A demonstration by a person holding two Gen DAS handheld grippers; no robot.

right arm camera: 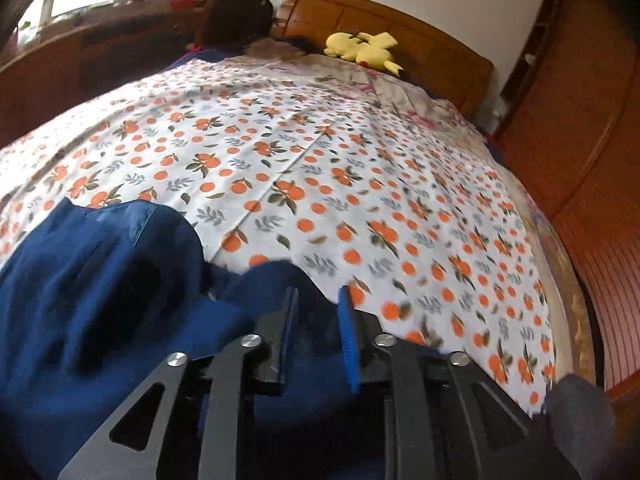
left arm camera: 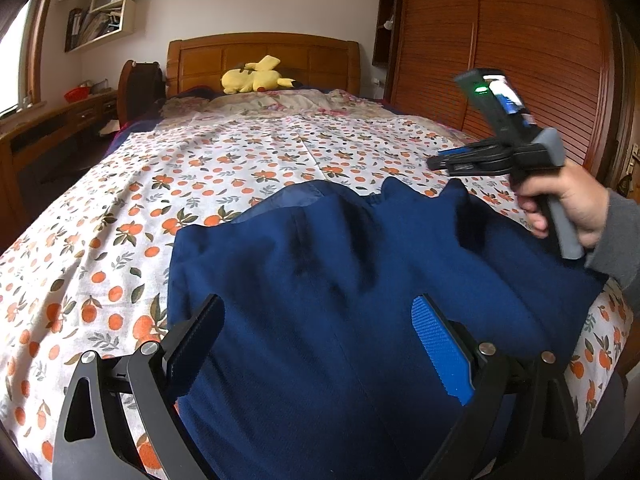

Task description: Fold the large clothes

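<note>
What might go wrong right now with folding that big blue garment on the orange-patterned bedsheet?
1. The dark blue garment lies bunched with deep creases, so a fold made now may set crooked.
2. The right gripper hangs open with nothing pinched, above the garment's edge; closing there could grab the orange-print sheet too.
3. The left gripper stands wide open over the cloth, holding nothing, so a one-sided pull may drag the garment.
</note>
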